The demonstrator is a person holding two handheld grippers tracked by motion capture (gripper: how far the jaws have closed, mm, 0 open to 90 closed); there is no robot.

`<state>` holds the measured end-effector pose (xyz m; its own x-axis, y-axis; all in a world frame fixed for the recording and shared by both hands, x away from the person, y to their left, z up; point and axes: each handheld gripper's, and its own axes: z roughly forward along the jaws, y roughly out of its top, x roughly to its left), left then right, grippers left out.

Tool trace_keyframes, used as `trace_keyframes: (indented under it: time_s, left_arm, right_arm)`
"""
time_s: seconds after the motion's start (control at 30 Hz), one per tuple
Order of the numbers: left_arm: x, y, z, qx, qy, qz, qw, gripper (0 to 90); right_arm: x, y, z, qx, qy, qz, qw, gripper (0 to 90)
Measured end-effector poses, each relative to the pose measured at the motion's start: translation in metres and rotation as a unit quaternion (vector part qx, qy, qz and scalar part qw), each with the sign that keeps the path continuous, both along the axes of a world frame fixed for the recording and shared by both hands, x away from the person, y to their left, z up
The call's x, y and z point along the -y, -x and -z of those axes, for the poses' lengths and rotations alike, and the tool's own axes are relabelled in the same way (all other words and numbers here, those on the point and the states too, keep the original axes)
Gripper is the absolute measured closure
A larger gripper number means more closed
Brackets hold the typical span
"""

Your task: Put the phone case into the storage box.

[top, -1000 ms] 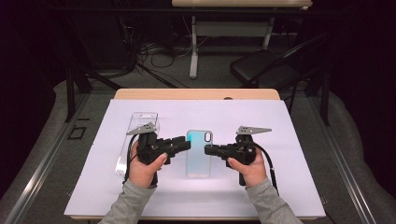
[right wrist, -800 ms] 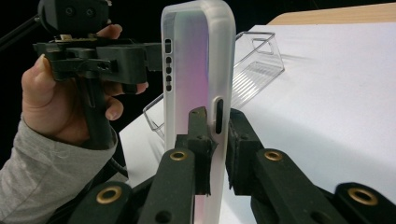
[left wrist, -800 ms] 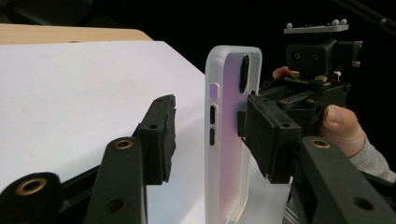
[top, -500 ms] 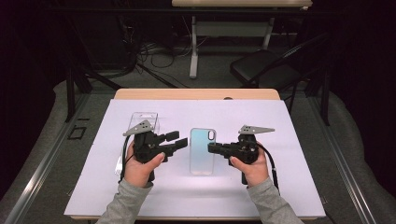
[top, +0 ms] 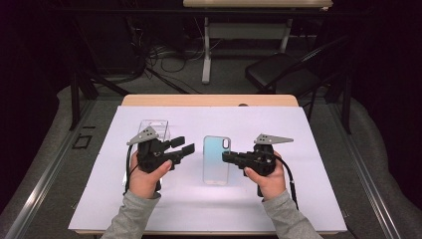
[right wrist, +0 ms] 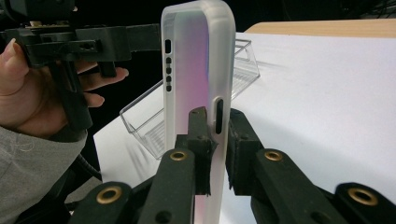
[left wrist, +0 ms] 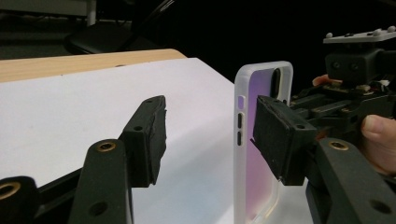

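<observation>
Room: dark, with a folding chair, cables and the legs of another table on the grey floor beyond the far edge.
Table: wooden top under a white sheet that leaves a bare wood strip along the far edge.
Left gripper: held over the left half of the sheet, pointing toward the middle; its jaws have just been opening and stand apart with nothing between them. In the left gripper view the phone case stands just beyond one pad, not pressed.
Right gripper: over the right half of the sheet, pointing left, jaws clamped on the phone case's right long edge.
Phone case: translucent, frosted rim with a blue-violet sheen, at the middle of the sheet between the two grippers; the right gripper view shows the pads pinching its side wall beside a slot.
Clear tray: transparent plastic, on the sheet's left half just beyond the left gripper, partly hidden by it.
</observation>
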<state>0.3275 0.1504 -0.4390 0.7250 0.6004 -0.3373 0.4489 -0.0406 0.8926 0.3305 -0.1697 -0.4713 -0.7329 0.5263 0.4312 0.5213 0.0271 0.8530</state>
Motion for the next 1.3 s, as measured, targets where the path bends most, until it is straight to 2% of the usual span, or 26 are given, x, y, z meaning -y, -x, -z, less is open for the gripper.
trace_keyframes:
  time_s: [0.07,0.13,0.27,0.37,0.43,0.53,0.9,1.03,1.3]
  left_arm:
    - [0.0,0.0,0.0,0.016,0.0,0.002,0.9999,46.2]
    - [0.0,-0.001,0.001,0.021,0.0,0.003,0.9998,47.6]
    - [0.001,0.0,0.001,0.012,-0.01,0.005,0.9999,48.0]
    - [0.002,0.0,0.001,0.005,-0.02,0.005,0.9998,48.9]
    - [0.002,0.001,0.001,0.007,-0.019,0.005,0.9998,48.8]
    - [0.002,0.001,0.001,0.0,-0.021,-0.002,0.9998,46.7]
    - [0.006,0.0,0.003,-0.005,-0.03,-0.026,0.9992,39.9]
    - [0.007,0.0,0.003,-0.01,-0.03,-0.026,0.9991,37.7]
    - [0.01,0.0,0.003,-0.015,-0.028,-0.031,0.999,37.1]
  right_arm:
    - [0.0,0.001,-0.001,0.003,0.004,0.002,1.0,82.1]
    - [-0.001,0.002,-0.001,0.009,0.009,0.006,0.9999,82.1]
    - [-0.005,0.005,-0.003,0.025,0.02,0.015,0.9994,82.1]
    - [-0.007,0.007,-0.003,0.028,0.024,0.019,0.9991,82.1]
    - [-0.008,0.008,-0.003,0.032,0.031,0.021,0.9988,82.1]
    - [-0.01,0.009,-0.002,0.035,0.035,0.026,0.9984,82.1]
    - [-0.021,0.014,0.002,0.053,0.065,0.042,0.9956,82.1]
    - [-0.022,0.015,0.004,0.058,0.066,0.048,0.995,82.0]
    - [-0.022,0.015,0.005,0.054,0.06,0.056,0.9951,82.1]
